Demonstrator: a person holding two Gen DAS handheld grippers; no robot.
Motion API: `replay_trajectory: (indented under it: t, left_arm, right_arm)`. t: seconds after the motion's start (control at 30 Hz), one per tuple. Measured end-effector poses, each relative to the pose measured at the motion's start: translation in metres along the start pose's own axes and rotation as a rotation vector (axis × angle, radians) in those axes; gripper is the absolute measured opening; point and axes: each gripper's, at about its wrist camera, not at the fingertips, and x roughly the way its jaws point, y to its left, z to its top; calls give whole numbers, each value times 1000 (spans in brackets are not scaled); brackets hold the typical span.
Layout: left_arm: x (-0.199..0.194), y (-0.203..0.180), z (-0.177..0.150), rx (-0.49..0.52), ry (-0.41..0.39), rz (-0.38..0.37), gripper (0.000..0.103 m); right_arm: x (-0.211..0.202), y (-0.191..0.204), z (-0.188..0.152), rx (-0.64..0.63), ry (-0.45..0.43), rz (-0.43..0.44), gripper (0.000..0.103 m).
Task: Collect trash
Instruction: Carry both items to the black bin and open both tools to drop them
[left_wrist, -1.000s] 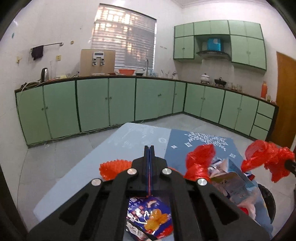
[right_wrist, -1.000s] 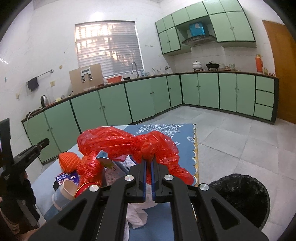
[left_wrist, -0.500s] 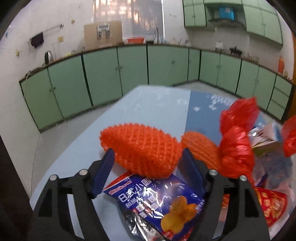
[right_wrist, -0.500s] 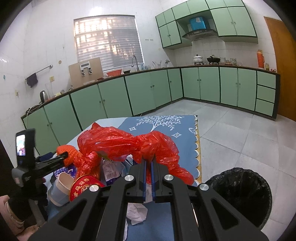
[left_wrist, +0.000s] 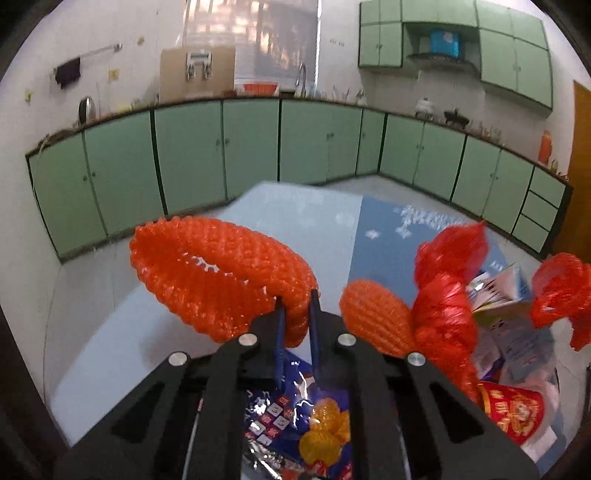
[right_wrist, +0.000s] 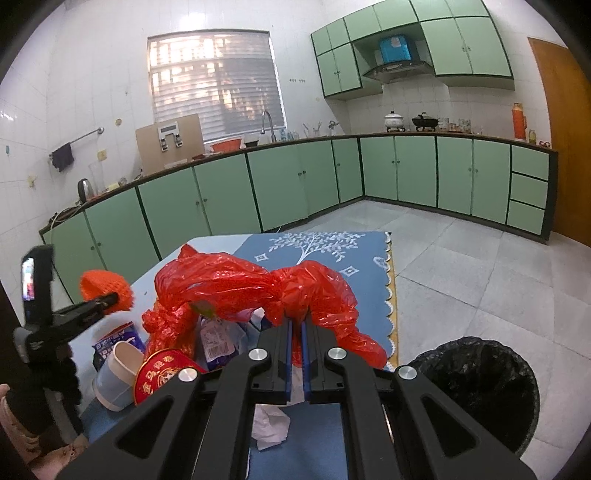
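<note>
So the left tongs (left_wrist: 295, 301) have just been closing and now they're clamped on one end of an orange foam net sleeve (left_wrist: 218, 273), the stretchy kind that goes around fruit. The sleeve is off the table (left_wrist: 110, 354), sticking out up and to the left from the blue pads. A second orange net sleeve (left_wrist: 373, 314) sits just to the right of it, right against the red plastic bag (left_wrist: 443, 317).

The right tongs (right_wrist: 295, 325) are clenched on the red bag's bunched-up top edge, and the bag hangs down around them. The bag's mouth faces the left side, and the pile of junk sits there: a blue snack packet (left_wrist: 295, 417) under the left tongs, a red round lid (right_wrist: 166, 376), a paper cup (right_wrist: 123, 360) inside a clear one, and a small carton (left_wrist: 506, 291). A crumpled tissue (right_wrist: 271, 424) lies on the blue mat below the right tongs.

Off the table's right edge, down on the floor, there's a black-lined trash bin (right_wrist: 480, 387).
</note>
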Motion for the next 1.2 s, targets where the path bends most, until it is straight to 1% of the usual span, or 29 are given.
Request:
replay_trajectory:
  t: [0.1,0.17,0.23,0.27,0.33,0.4,0.43,0.47,0.53,0.63,0.67,0.73,0.77,0.83,0.87,0.93,1.03,1.07,1.13,1.17,1.2]
  left_arm:
    - [-24,-5,11,9,-55,-29,10]
    - [-40,-13,18,14,-97,-83,10]
    - [-56,-22,23,11,-131,-164,10]
    - [-63,-28,27,-2,-142,-223,10]
    - [-73,-40,33,-25,-137,-343,10]
    - [-80,-57,36,-11,-143,-403,10]
    - [-84,-65,35,4,-149,-418,10]
    - [-90,-83,34,39,-164,-436,10]
    - [-93,-108,31,74,-170,-470,10]
    - [-94,-163,19,122,-137,-569,10]
    - [-93,-177,15,130,-124,-595,10]
    - [-88,-217,5,155,-84,-675,10]
    - [-86,-233,0,167,-68,-700,10]
    - [-77,-276,-12,198,-14,-779,10]
    - [-71,-289,-15,210,5,-801,10]
    - [-56,-329,-28,237,69,-854,10]
    - [-31,-364,-41,264,132,-878,10]
    - [-20,-380,-47,272,155,-884,11]
    - [-9,-400,-55,293,185,-898,12]
    - [-1,-413,-60,311,202,-902,13]
    - [3,-416,-66,319,213,-905,15]
  right_arm:
    - [-6,-4,1,7,-19,-12,4]
    - [-12,-8,3,10,-35,-23,4]
    - [-19,-11,5,12,-52,-35,4]
    - [-23,-15,6,15,-63,-44,4]
    - [-31,-22,8,16,-79,-62,4]
    - [-40,-32,8,16,-93,-92,4]
    - [-43,-37,8,18,-95,-105,4]
    - [-47,-46,7,27,-97,-128,4]
    - [-52,-62,4,50,-98,-163,4]
    - [-62,-91,-2,86,-98,-221,4]
    - [-66,-102,-5,92,-95,-247,4]
    - [-70,-124,-12,109,-88,-291,4]
    - [-72,-140,-16,125,-76,-324,4]
    - [-73,-166,-24,154,-54,-372,4]
    - [-73,-182,-30,175,-39,-393,4]
    - [-69,-211,-42,214,-6,-419,4]
    - [-57,-236,-55,224,50,-442,4]
    - [-55,-242,-60,227,60,-446,4]
    - [-48,-256,-68,243,84,-444,5]
    - [-43,-260,-69,247,93,-444,8]
    - [-39,-263,-71,252,102,-444,9]
